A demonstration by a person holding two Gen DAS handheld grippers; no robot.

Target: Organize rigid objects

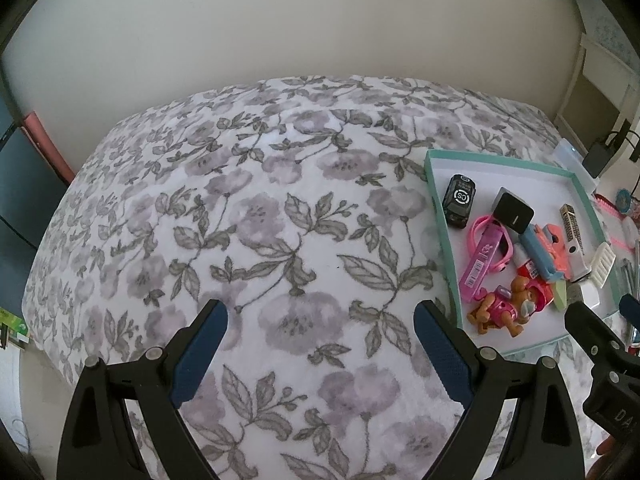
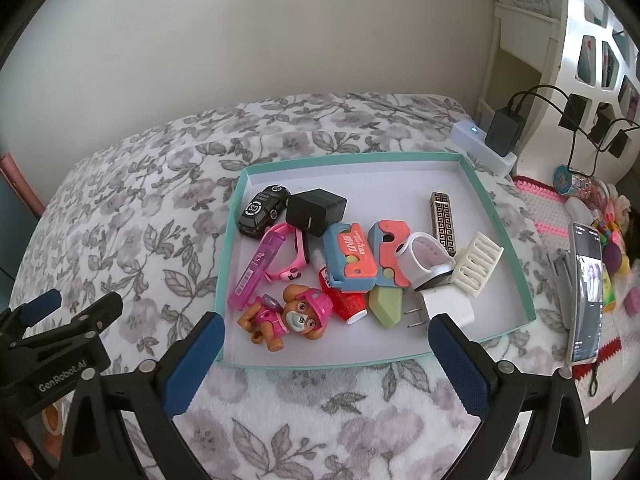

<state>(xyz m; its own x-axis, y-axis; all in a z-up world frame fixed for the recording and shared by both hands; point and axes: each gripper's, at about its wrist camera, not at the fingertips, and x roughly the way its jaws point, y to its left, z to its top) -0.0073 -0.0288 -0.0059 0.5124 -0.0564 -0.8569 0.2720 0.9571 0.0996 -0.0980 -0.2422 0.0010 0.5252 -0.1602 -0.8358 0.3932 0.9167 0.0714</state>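
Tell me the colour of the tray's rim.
Teal-green rim, white inside; it shows best in the right wrist view.

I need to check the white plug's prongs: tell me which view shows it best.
The right wrist view: the white plug lies unobstructed in the teal tray, prongs visible. In the left wrist view, only a corner shows behind the right claw.
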